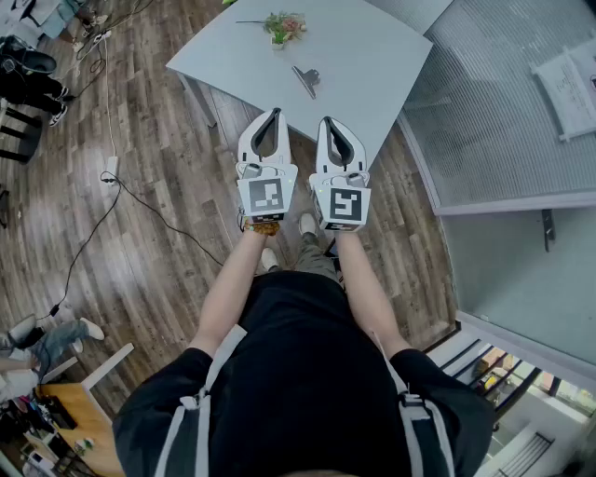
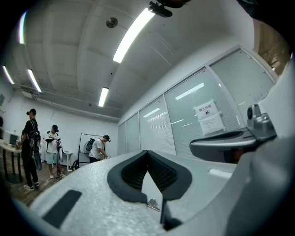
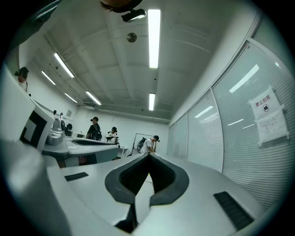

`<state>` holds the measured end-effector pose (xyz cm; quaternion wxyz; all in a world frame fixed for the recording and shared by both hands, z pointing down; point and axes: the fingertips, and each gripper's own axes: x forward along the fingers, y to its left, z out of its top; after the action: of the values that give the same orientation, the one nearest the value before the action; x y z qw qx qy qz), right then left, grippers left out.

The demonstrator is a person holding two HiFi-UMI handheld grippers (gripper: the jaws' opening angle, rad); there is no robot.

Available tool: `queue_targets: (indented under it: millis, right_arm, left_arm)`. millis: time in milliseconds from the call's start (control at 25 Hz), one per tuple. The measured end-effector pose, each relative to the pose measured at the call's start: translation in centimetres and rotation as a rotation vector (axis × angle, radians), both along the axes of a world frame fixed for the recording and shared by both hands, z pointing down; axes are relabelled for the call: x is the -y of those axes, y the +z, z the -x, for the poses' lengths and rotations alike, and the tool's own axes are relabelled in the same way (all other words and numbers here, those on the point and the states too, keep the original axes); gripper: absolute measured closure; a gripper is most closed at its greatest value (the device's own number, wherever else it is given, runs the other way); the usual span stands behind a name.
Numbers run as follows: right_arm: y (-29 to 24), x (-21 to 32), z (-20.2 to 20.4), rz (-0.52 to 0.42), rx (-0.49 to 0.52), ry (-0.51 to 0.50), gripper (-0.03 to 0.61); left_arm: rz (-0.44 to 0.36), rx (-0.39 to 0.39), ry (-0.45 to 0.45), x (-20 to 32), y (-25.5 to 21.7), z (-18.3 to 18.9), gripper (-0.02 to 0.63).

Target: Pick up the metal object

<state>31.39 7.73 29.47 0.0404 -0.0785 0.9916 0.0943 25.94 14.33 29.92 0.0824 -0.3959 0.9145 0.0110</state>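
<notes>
The metal object [image 1: 306, 78], a shiny clip, lies on the grey table [image 1: 372, 65], toward its near side. Both grippers are held side by side above the floor, just short of the table's near edge, pointing at it. My left gripper [image 1: 274, 113] is shut with nothing in it, its tips touching. My right gripper [image 1: 329, 121] is likewise shut and empty. In the left gripper view, the metal object [image 2: 153, 203] shows small through the slot below the closed tips of the left gripper [image 2: 147, 152]. The right gripper [image 3: 149, 155] has its tips together in its own view; the clip does not show there.
A small bunch of flowers [image 1: 284, 26] lies at the table's far side. A glass partition [image 1: 521, 102] runs along the right. Cables [image 1: 140, 200] trail over the wooden floor on the left. Several people [image 2: 32, 147] stand in the room's background.
</notes>
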Motion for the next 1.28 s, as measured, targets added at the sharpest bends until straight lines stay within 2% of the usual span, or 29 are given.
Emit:
queue_targets:
  millis: [480, 720, 1280]
  right_arm:
    - [1.9, -0.9, 0.3, 0.036, -0.010, 0.024, 0.580]
    - [2.0, 1.1, 3.1, 0.034, -0.023, 0.011, 0.580]
    - [3.7, 9.4, 9.5, 0.075, -0.042, -0.024, 0.580]
  left_arm:
    - [0.005, 0.001, 0.019, -1.4, 1.4, 0.6, 0.612]
    - [0.024, -0.030, 0.015, 0.6, 2.5, 2.8, 0.612]
    - [0.103, -0.030, 0.007, 8.6, 4.9, 8.3, 0.612]
